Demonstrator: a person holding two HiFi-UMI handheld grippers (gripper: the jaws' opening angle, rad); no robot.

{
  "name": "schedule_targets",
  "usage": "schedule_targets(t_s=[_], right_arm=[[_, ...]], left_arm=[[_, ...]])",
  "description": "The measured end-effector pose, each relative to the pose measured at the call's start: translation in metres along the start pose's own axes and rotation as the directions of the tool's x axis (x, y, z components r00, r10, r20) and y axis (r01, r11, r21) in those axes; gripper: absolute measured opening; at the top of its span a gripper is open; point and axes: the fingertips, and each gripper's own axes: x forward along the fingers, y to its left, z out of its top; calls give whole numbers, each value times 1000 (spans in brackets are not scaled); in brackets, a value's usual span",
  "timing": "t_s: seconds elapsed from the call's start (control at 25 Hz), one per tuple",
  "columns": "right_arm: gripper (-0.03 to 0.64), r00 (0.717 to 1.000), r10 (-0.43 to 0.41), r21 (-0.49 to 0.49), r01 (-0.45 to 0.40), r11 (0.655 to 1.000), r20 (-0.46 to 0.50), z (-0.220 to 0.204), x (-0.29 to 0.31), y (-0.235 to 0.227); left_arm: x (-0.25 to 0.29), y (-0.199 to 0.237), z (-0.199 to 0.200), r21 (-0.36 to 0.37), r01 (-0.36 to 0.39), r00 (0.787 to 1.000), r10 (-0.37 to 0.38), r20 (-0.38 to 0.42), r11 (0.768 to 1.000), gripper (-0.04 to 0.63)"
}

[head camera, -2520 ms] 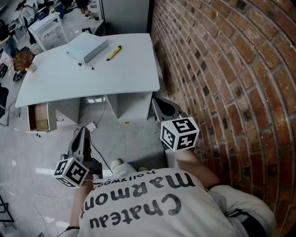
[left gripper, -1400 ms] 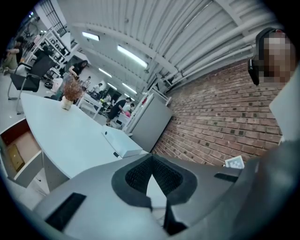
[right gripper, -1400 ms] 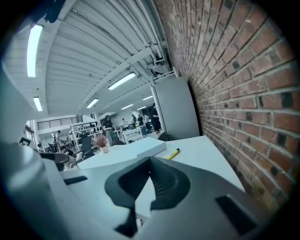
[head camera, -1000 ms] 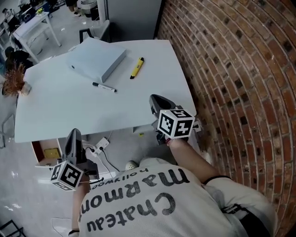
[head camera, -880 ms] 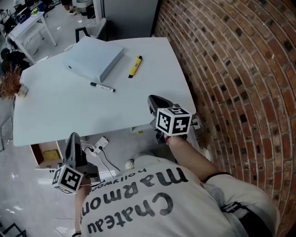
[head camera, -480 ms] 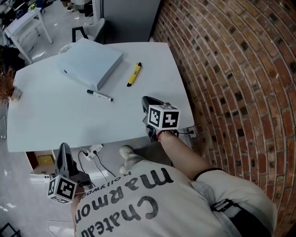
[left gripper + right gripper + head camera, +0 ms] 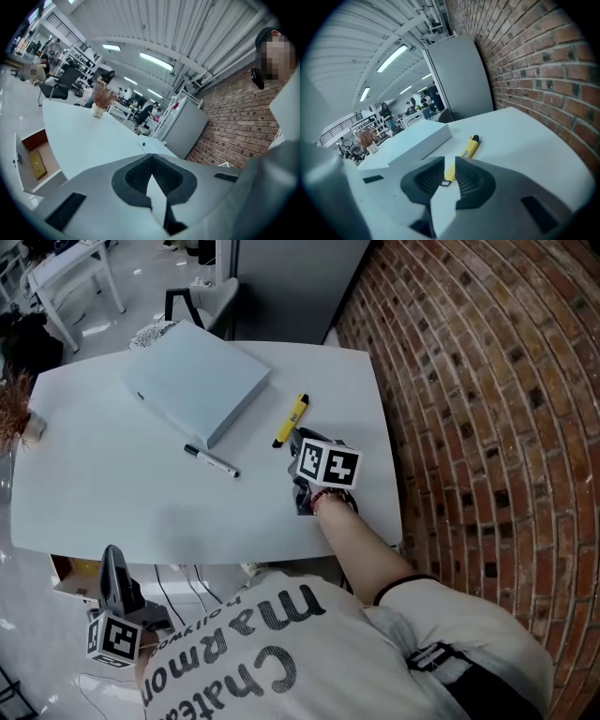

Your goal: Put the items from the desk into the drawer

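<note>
A yellow marker (image 7: pixel 291 420) lies on the white desk (image 7: pixel 112 512), with a black-and-white pen (image 7: pixel 211 461) to its left and a flat light-blue box (image 7: pixel 202 381) behind. My right gripper (image 7: pixel 298 439) hovers over the desk right beside the marker's near end. In the right gripper view its jaws (image 7: pixel 449 161) stand slightly open, and the marker (image 7: pixel 468 146) shows through the gap, with the box (image 7: pixel 417 140) to the left. My left gripper (image 7: pixel 111 570) hangs below the desk's front edge, shut and empty (image 7: pixel 151 157). The open drawer (image 7: pixel 33 157) sits under the desk's left side.
A brick wall (image 7: pixel 487 381) runs along the right of the desk. A small dried plant (image 7: pixel 11 413) stands at the desk's far left corner. A grey cabinet (image 7: pixel 281 277) and a chair (image 7: pixel 202 301) stand behind the desk. Cables lie on the floor under it.
The right gripper has travelled forward over the desk up to the yellow marker. The left gripper has dropped lower at the left, below the desk edge.
</note>
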Motion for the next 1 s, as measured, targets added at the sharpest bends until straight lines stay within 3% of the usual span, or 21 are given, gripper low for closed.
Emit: schedule_targets(t_s=[0.48, 0.68, 0.88, 1.0], right_arm=[[265, 989, -104, -3, 105, 994, -103, -6, 67, -22], [275, 978, -164, -37, 160, 986, -126, -11, 76, -23], [284, 963, -240, -177, 216, 960, -126, -15, 79, -19], [275, 963, -242, -178, 219, 959, -119, -15, 78, -18]], left_arm=[[19, 0, -7, -6, -98, 995, 98, -1, 995, 2], [23, 1, -4, 4, -114, 993, 114, -5, 993, 2], [23, 0, -5, 11, -121, 993, 121, -14, 993, 2], [21, 3, -9, 4, -124, 992, 124, -24, 992, 2]])
